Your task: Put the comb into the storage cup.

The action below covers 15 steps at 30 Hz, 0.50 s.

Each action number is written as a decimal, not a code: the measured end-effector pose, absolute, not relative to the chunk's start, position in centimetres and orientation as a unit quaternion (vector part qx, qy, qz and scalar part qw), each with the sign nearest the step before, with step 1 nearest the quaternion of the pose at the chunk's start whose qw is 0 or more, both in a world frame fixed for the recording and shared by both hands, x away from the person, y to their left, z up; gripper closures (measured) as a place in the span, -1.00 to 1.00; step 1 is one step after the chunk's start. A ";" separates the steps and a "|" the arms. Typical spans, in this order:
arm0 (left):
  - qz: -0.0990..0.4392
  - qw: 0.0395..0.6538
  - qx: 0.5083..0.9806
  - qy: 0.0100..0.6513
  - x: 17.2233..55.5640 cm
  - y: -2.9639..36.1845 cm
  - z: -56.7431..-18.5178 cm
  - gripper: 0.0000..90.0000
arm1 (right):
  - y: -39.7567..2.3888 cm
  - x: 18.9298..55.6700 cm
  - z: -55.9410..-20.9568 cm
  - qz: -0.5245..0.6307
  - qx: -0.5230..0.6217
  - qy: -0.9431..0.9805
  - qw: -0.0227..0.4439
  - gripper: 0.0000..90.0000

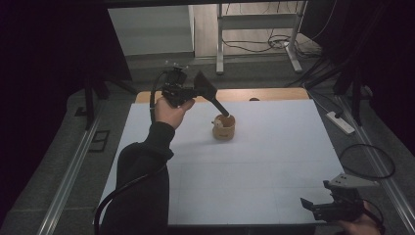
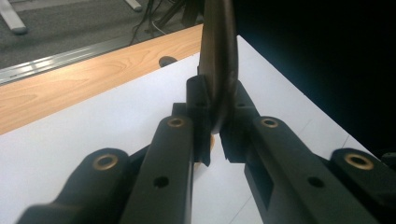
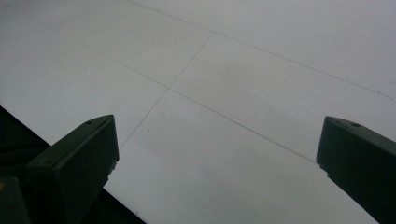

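Covering most of the wooden table (image 1: 274,94), a white sheet (image 1: 254,166) is seen from above, with only a strip of bare wood left along the far edge. Wide open room is left on the sheet toward the near and right edges. A small round wooden cup (image 1: 223,128) is stood on the far half of the sheet, well apart from every edge; something pale is seen inside it, though what it is cannot be told. A dark spatula (image 1: 210,93) is slanted with its narrow end dipped into the cup and its broad end raised. It is gripped by the left gripper (image 2: 215,135), whose jaws are closed tight on the blade. The right gripper (image 1: 333,208) is held at the near right corner, its jaws spread wide with nothing between them, above bare sheet.
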<state>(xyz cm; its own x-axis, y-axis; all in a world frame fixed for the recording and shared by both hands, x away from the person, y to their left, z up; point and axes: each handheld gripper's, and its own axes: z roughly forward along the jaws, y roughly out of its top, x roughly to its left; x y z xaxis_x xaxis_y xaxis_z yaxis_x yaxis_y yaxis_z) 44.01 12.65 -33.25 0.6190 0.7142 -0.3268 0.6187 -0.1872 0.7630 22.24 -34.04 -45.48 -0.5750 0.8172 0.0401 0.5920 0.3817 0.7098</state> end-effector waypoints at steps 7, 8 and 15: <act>0.048 0.461 0.772 0.436 44.4 12.1 -33.5 0.84 | -34.0 22.2 -45.5 0.350 0.431 0.816 0.160 -1.00; 0.049 0.460 0.772 0.436 44.5 12.1 -33.6 0.84 | -34.0 22.3 -45.5 0.349 0.431 0.816 0.160 -1.00; 0.049 0.451 0.776 0.439 44.9 11.7 -34.2 0.84 | -34.0 22.3 -45.5 0.348 0.430 0.818 0.159 -1.00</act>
